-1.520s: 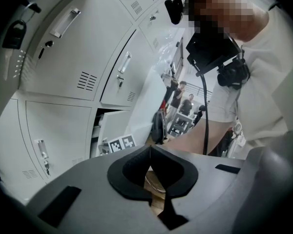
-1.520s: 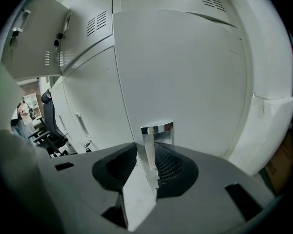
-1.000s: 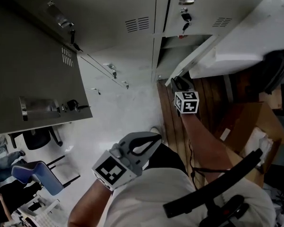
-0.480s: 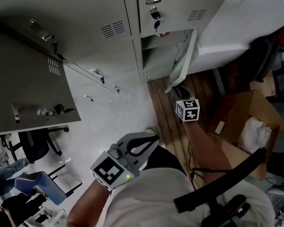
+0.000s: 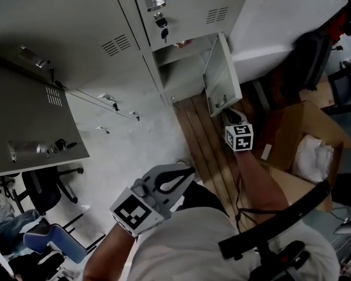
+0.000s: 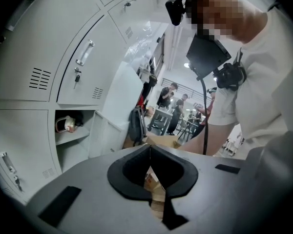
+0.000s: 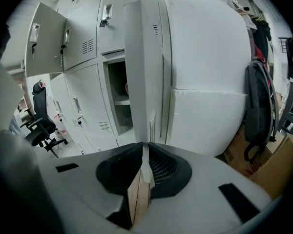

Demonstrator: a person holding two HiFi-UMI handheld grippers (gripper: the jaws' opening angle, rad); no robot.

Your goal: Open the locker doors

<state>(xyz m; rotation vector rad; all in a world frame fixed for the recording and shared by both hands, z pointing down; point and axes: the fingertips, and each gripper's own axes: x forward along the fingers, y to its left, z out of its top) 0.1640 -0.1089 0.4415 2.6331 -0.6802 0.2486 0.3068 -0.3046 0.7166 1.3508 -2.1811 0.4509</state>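
Two locker doors stand open before us: a large door [image 5: 29, 116] at the left, and a small door [image 5: 220, 75] swung out low over the wooden floor [image 5: 202, 139]. Our right gripper [image 5: 230, 117] grips the free edge of the small door, which runs edge-on between its jaws; they have just been closing. Our left gripper [image 5: 184, 171] hangs close to our body, well apart from the lockers [image 5: 76, 22], jaws together and empty. A cardboard box [image 5: 304, 151] sits at the right.
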